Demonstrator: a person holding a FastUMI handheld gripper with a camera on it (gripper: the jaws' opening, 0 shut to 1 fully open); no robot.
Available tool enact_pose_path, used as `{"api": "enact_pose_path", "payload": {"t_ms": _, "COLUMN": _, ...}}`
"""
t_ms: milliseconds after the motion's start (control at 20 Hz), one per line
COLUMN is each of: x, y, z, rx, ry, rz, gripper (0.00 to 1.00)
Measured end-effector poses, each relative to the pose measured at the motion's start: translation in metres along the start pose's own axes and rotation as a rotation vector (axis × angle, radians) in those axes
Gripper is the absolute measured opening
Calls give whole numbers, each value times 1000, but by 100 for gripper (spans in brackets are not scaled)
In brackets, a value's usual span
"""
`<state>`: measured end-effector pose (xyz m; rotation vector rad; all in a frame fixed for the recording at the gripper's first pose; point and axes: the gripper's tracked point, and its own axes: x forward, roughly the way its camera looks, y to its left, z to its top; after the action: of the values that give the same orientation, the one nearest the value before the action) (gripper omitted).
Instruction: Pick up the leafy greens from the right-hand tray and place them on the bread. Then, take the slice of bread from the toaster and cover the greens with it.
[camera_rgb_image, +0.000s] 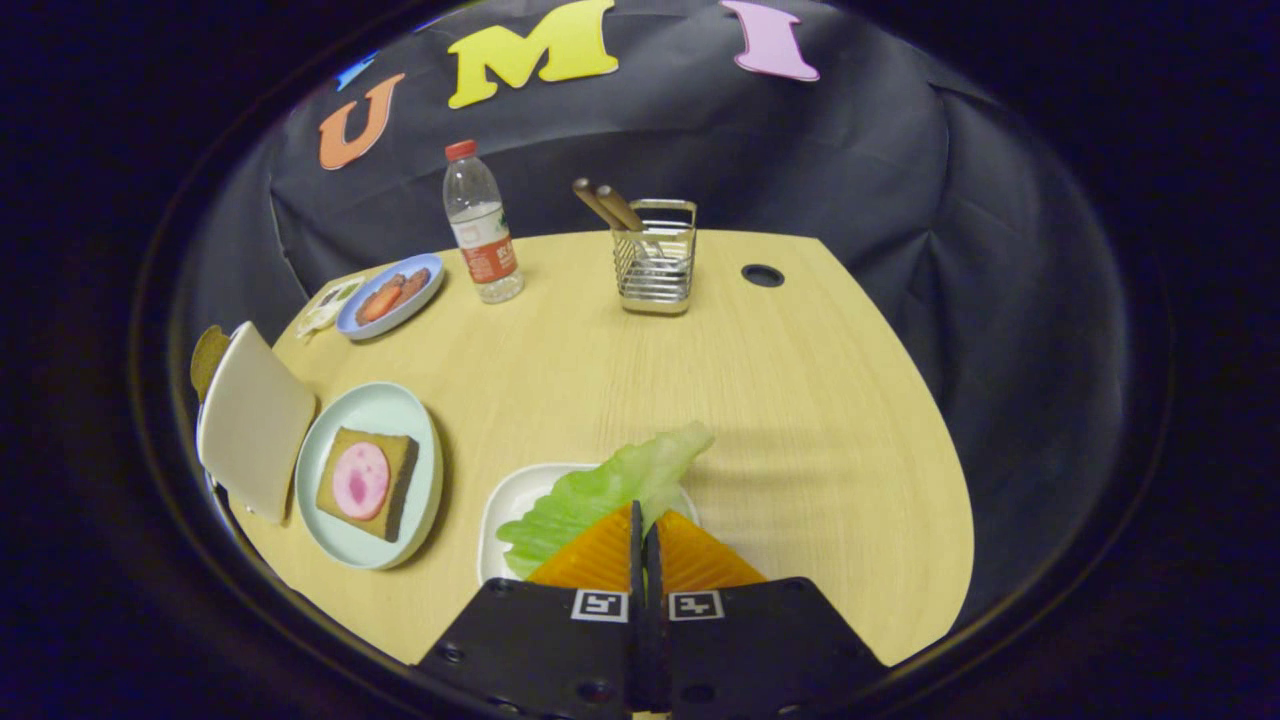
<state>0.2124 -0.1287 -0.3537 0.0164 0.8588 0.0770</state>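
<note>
Just ahead of my gripper (643, 525), at twelve o'clock from the fingertips, the pale green, ruffled lettuce leaf (600, 490) lies across a small white square tray (505, 520) on the light wooden table (800, 400). My two fingers are drawn together with barely a slit between them, and their tips sit on or over the near edge of the leaf; I cannot tell whether any of the leaf is pinched between them. The far end of the leaf reaches past the tray's rim toward one o'clock.

At nine o'clock from the tray, just beside it, sits a round pale-blue plate (400, 545) carrying a square slice of brown bread (396, 480) topped with a round pink slice of ham (360, 480). Touching that plate's outer side, still at nine o'clock, stands a cream-coloured toaster (255, 420), with the brown edge of a second bread slice (207, 360) showing at its far end.

Further off at ten o'clock is a smaller blue plate (425, 290) holding orange and brown food pieces, with a pale packet (325, 305) just beyond its outer rim. Near that plate, at eleven o'clock, a clear plastic bottle with a red cap and red label (482, 230) stands upright. At twelve o'clock, well beyond the leaf, a metal wire utensil holder (655, 265) holds two wooden handles (605, 205) that lean toward eleven. A round dark hole (762, 275) in the tabletop lies near the holder, at one o'clock.
</note>
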Motion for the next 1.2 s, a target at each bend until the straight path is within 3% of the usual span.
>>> {"api": "enact_pose_path", "payload": {"t_ms": 350, "x": -43, "y": 41, "z": 30, "rx": 12, "ry": -66, "rz": -49, "gripper": 0}}
{"api": "enact_pose_path", "payload": {"t_ms": 650, "x": -64, "y": 120, "z": 40, "rx": -33, "ry": -82, "rz": -35, "gripper": 0}}
{"api": "enact_pose_path", "payload": {"t_ms": 1200, "x": -63, "y": 294, "z": 7, "rx": -38, "ry": 34, "rz": 167, "gripper": 0}}
